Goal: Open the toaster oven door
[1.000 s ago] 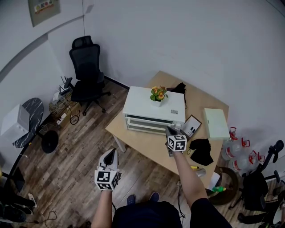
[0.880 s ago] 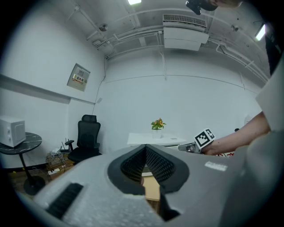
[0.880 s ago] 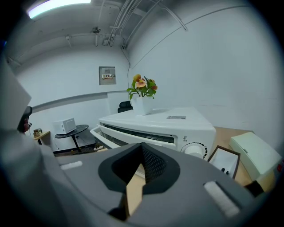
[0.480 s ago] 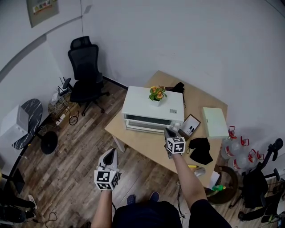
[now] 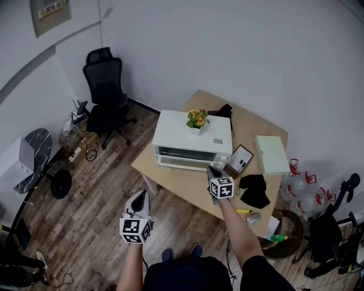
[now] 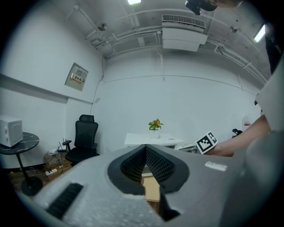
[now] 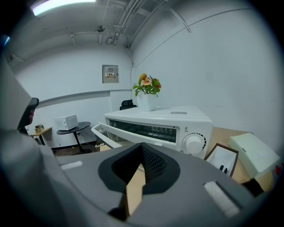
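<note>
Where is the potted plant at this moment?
At the head view's centre, the potted plant stands on top of the toaster oven, about midway across; a frame lies by the oven's right end.

Room lit bright and even from overhead. Ceiling tube [image 7: 62, 5] glares at upper left of right gripper view. Shadows soft. Gripper views: strong fisheye, black corner vignette. The left gripper [image 6: 145, 148] and right gripper [image 7: 142, 147] are blurred at the bottom. Head view sharp; wall [image 5: 227, 45] bowed at edges.

left claw [image 5: 140, 195] grey, black pads [image 6: 158, 165] | right claw [image 5: 211, 169] marker cube [image 5: 221, 187] | dark top [image 5: 187, 277]
</note>
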{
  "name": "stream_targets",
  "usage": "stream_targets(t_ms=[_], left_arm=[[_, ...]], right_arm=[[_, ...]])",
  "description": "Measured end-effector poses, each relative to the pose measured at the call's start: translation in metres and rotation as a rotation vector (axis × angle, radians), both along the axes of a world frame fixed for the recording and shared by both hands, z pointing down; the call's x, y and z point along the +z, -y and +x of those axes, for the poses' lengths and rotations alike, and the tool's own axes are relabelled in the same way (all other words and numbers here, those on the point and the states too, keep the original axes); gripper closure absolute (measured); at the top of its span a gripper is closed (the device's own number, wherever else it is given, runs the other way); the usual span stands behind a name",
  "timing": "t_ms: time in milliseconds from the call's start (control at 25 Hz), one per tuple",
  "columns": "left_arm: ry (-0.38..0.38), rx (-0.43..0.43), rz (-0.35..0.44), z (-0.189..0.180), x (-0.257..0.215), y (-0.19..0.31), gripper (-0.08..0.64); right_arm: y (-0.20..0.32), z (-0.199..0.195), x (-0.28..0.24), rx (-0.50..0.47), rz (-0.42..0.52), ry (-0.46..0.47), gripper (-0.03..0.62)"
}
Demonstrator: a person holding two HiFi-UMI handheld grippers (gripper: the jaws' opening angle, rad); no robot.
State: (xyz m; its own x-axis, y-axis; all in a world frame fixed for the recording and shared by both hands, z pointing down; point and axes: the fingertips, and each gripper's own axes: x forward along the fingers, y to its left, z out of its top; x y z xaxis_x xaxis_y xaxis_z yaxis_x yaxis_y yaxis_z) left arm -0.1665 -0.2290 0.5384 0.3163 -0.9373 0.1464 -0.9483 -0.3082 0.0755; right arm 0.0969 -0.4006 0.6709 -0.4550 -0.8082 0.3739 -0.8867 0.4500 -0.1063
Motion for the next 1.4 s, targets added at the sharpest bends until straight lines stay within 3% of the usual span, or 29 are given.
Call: stream_targets(t_ms=[440, 680, 1120, 1400], left_arm=[[-0.028, -0.001, -0.006, -0.004, 0.0, -0.003, 0.565], [0.057, 0.007, 0.005, 0.001, -0.001, -0.011, 0.565], [-0.015, -0.002, -0.023, -0.003, 0.007, -0.014, 0.565], [-0.014, -0.012, -0.027, -0.007, 0.009, -0.017, 0.565]], right_arm=[[-0.007, -0.001, 0.003, 0.004, -0.005, 0.008, 0.581], [-0.012, -0.001, 0.005, 0.009, -0.007, 0.008, 0.581], [-0.022, -0.003, 0.011, -0.004, 0.0, -0.046, 0.581], [-0.025, -0.003, 0.013, -0.001, -0.007, -0.034, 0.581]])
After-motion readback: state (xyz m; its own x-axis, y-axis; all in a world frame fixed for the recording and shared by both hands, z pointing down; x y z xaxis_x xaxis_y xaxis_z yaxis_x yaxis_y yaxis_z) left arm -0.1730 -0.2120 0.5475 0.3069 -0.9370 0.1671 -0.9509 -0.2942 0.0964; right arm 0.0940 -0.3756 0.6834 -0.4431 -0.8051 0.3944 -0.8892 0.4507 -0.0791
